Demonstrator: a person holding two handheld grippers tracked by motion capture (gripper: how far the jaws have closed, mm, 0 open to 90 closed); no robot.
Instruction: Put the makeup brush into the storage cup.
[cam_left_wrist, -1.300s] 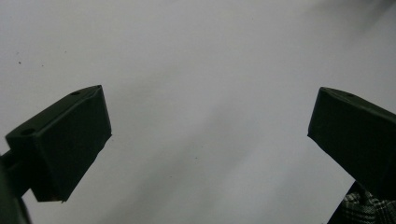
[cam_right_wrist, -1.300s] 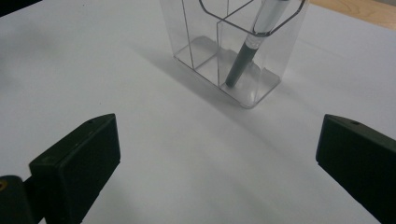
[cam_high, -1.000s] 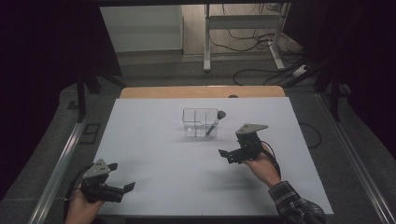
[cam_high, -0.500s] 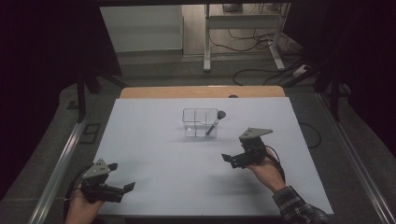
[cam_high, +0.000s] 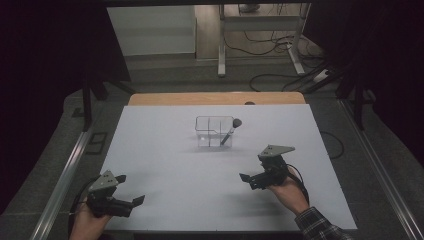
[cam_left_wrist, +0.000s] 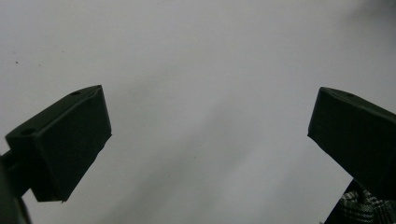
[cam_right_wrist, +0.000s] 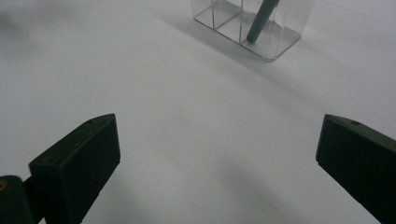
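Beyond the right tool's (cam_right_wrist: 217, 168) wide-apart, empty jaws, a dark brush handle (cam_right_wrist: 261, 21) leans inside the clear organizer (cam_right_wrist: 280, 44).

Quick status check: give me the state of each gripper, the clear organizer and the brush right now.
Left gripper: open, empty, low over the table's near left corner.
Right gripper: open, empty, short of the organizer.
Organizer: upright on the table, clear, split into compartments.
Brush: standing tilted in the organizer's right compartment, head above the rim.
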